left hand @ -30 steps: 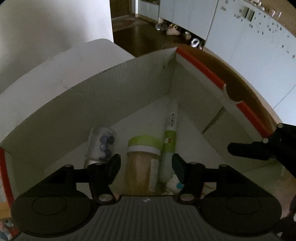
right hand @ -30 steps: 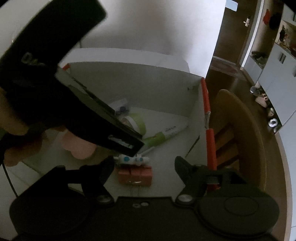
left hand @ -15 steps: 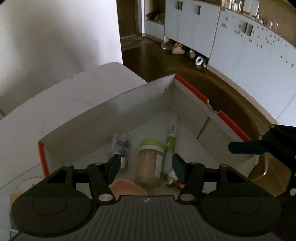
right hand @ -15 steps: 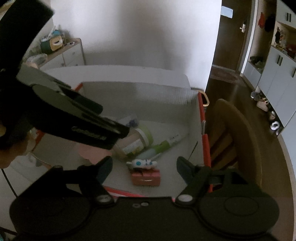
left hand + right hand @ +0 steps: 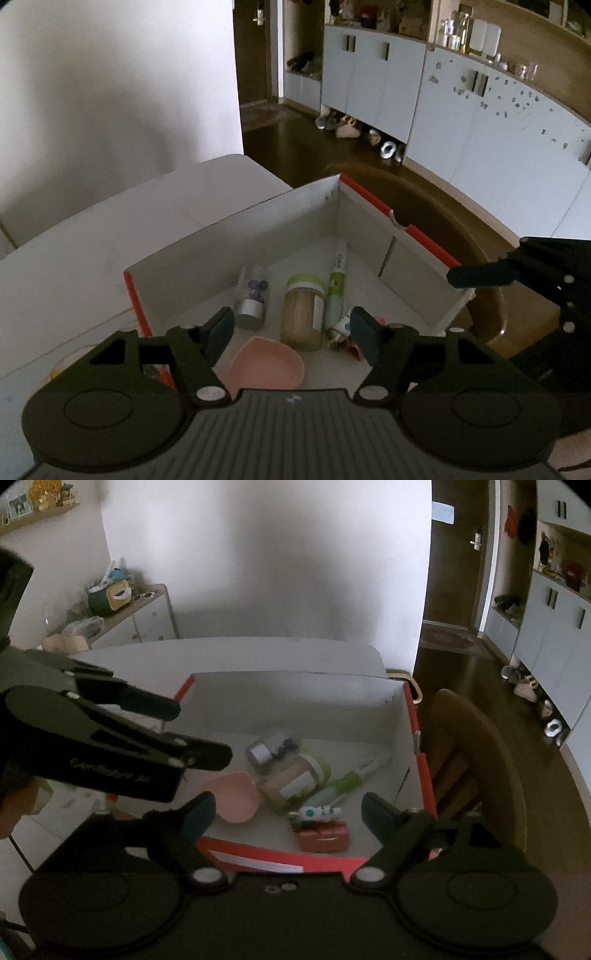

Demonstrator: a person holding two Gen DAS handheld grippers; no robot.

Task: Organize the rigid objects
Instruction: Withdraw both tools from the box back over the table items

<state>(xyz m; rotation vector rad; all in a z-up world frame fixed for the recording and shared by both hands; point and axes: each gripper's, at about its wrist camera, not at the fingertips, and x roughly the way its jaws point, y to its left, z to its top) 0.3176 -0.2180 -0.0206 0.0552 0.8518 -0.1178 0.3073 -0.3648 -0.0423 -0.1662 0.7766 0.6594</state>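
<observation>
A white cardboard box with red edges (image 5: 236,236) (image 5: 410,716) stands on the table. Inside lie a pink dish (image 5: 266,365) (image 5: 232,797), a green-lidded jar on its side (image 5: 301,314) (image 5: 291,779), a small clear bottle with dark beads (image 5: 253,299) (image 5: 269,747), a green and white tube (image 5: 336,288) (image 5: 347,777), a small white and blue toy (image 5: 317,811) and a red block (image 5: 323,836). My left gripper (image 5: 291,332) hangs above the box, its jaws opening, nothing between them. My right gripper (image 5: 286,818) is above the box's near wall, jaws opening and empty.
A wooden chair (image 5: 476,771) stands against the box's right side. The white table (image 5: 110,229) extends to the left and behind. White cabinets with shoes below (image 5: 369,96) line the far wall. A sideboard with clutter (image 5: 122,616) stands at the back left.
Both grippers have risen and drawn back from the box, so more of the box and room shows. Their jaws stand wider than before. The objects inside have not moved.
</observation>
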